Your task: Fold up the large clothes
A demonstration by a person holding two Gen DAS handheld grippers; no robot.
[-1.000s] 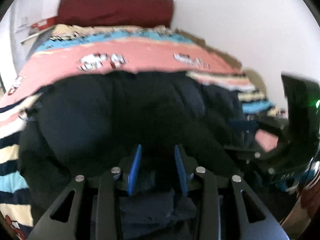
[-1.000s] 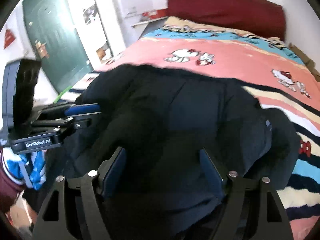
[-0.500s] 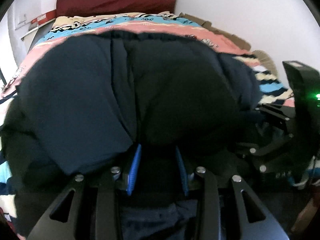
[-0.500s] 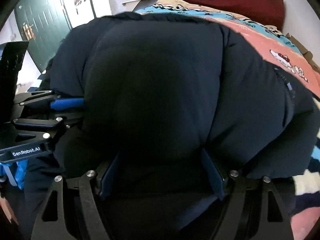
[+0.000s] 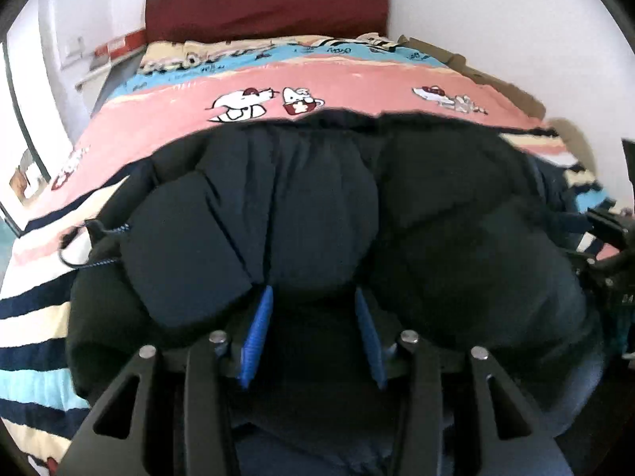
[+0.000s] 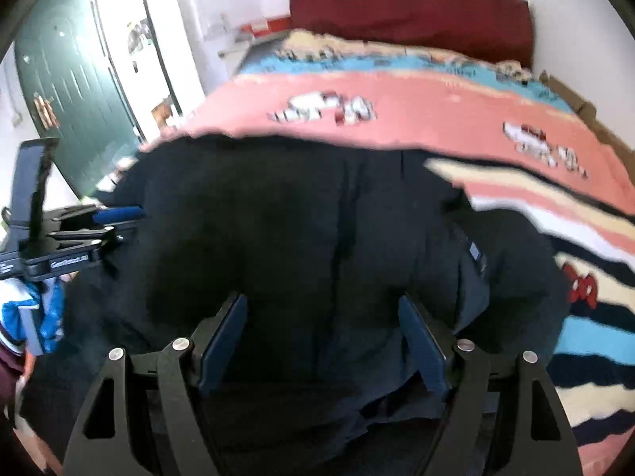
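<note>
A large dark navy puffer jacket (image 5: 325,214) lies bunched on the striped bedspread (image 5: 357,79) and fills the near half of both views; it also shows in the right wrist view (image 6: 317,238). My left gripper (image 5: 313,297) has its blue pads a moderate gap apart with jacket fabric between them. My right gripper (image 6: 321,305) has its pads wide apart over the jacket's near edge, with dark fabric lying between them. The left gripper also shows at the left of the right wrist view (image 6: 119,214).
The bed has a dark red headboard (image 5: 266,0) against a white wall. A green door (image 6: 75,91) stands left of the bed. A drawcord (image 5: 95,242) trails off the jacket's left side. A blue and white sleeve (image 6: 35,317) shows at the lower left.
The jacket's folded bulk, raised high and filling both views half a second ago, has dropped back down onto the bed. The pink bedspread shows again beyond it.
</note>
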